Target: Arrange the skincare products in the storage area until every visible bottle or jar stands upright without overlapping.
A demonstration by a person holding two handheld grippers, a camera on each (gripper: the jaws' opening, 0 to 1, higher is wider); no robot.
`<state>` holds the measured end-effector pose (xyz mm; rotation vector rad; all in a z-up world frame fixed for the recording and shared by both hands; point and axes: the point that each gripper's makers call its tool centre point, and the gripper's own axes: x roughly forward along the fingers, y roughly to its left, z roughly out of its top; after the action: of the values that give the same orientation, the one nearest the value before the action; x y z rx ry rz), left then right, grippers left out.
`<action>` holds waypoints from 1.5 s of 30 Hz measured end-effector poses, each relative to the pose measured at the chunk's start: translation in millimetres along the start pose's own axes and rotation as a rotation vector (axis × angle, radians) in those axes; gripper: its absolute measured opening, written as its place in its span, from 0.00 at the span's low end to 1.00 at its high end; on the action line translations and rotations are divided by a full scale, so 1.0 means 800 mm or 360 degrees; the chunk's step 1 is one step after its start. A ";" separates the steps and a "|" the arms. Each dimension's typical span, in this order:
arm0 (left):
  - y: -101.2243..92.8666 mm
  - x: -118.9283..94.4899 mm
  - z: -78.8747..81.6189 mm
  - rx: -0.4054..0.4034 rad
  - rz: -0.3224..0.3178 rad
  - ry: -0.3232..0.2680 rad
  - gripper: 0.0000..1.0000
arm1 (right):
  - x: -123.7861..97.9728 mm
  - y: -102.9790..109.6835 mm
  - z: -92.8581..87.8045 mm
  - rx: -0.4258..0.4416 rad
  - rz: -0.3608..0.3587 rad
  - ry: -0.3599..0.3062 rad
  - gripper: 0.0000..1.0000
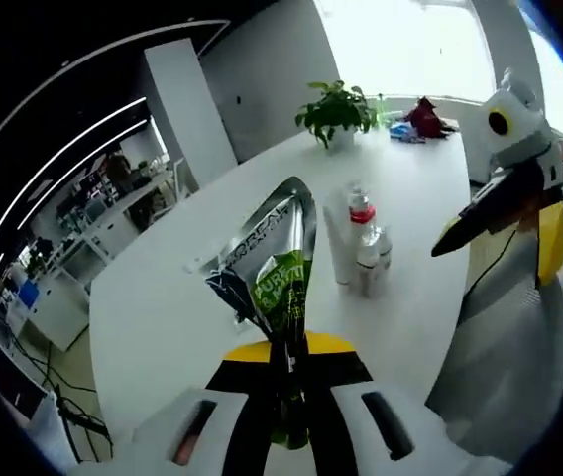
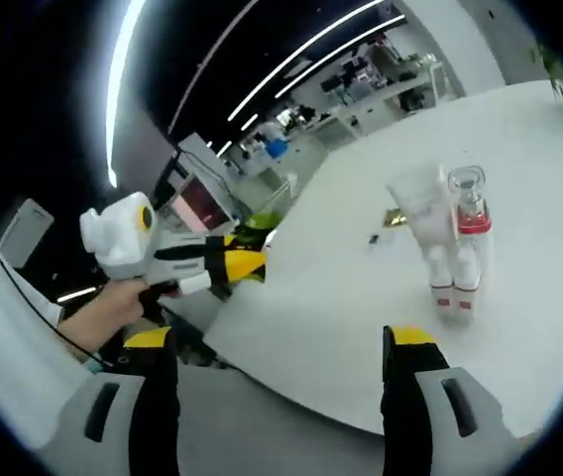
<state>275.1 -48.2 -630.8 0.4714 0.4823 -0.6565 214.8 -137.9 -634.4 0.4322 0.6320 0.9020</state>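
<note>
My left gripper [image 1: 288, 347] is shut on a green sachet [image 1: 281, 286] that sticks up between its yellow-tipped jaws. A silver L'Oreal tube [image 1: 280, 226] rises right behind the sachet; I cannot tell whether it is clamped too. On the white table [image 1: 163, 307] a tight cluster stands upright: a white tube [image 1: 337, 243], a clear-capped bottle with a red band [image 1: 361, 211] and small white bottles [image 1: 373, 260]. The same cluster [image 2: 452, 248] sits ahead of my open right gripper [image 2: 281, 342]. The left gripper [image 2: 234, 264] reaches in from the left, held by a hand [image 2: 113, 307].
A potted plant [image 1: 336, 109] and a red object [image 1: 425, 117] stand at the table's far end. A small gold item [image 2: 393, 216] lies on the table [image 2: 331, 297] near the cluster. The right gripper [image 1: 450, 238] hovers at the table's right edge. Office desks fill the background.
</note>
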 end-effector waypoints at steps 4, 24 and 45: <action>-0.022 -0.016 0.011 -0.0009 -0.0041 -0.0040 0.04 | 0.003 0.014 0.014 0.0004 0.0097 -0.0039 0.78; -0.104 -0.044 0.019 -0.0053 -0.0233 -0.0110 0.05 | 0.013 0.041 0.053 0.0402 0.0324 -0.0359 0.24; -0.090 -0.056 0.033 -0.0356 -0.0245 -0.0246 0.35 | 0.003 0.044 0.065 0.0402 0.0398 -0.0405 0.06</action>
<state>202.7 -92.2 -603.5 0.1714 0.4420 -0.7710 230.3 -120.9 -576.1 0.8539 0.4643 0.9868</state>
